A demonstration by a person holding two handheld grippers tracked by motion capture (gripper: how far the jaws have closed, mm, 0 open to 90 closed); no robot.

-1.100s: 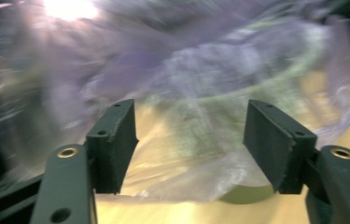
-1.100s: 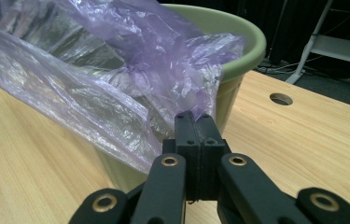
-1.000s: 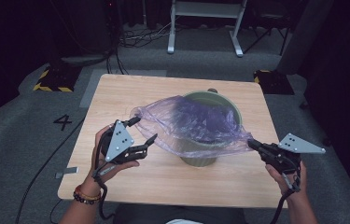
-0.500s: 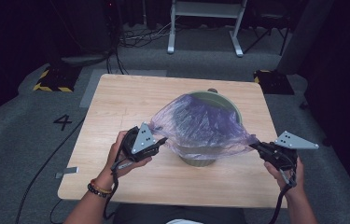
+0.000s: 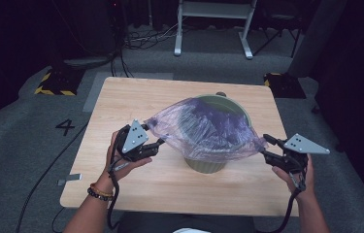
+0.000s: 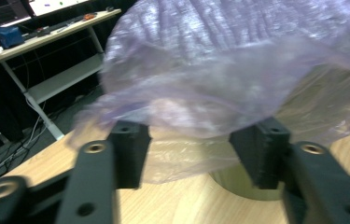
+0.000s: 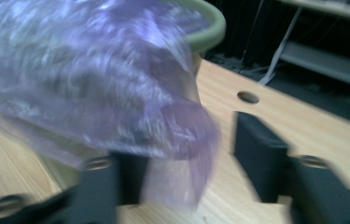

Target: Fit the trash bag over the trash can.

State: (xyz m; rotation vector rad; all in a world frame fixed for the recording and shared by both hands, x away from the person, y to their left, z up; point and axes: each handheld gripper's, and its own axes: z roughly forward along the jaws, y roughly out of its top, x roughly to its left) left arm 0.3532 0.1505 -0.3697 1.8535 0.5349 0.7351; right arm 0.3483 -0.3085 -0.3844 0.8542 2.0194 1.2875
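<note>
Purple plastic bag (image 5: 208, 128) draped over green bin (image 5: 207, 164), left gripper (image 5: 162, 141) and right gripper (image 5: 266, 145) released, just opened.

The one sign that can be read is a black numeral "4" (image 5: 65, 127), marked on the grey floor (image 5: 19, 145) to the left of the table (image 5: 121, 97) (about level with the table's middle). A monitor (image 6: 51, 4) far left in the left gripper view shows coloured marks, too small and blurred to read.
</note>
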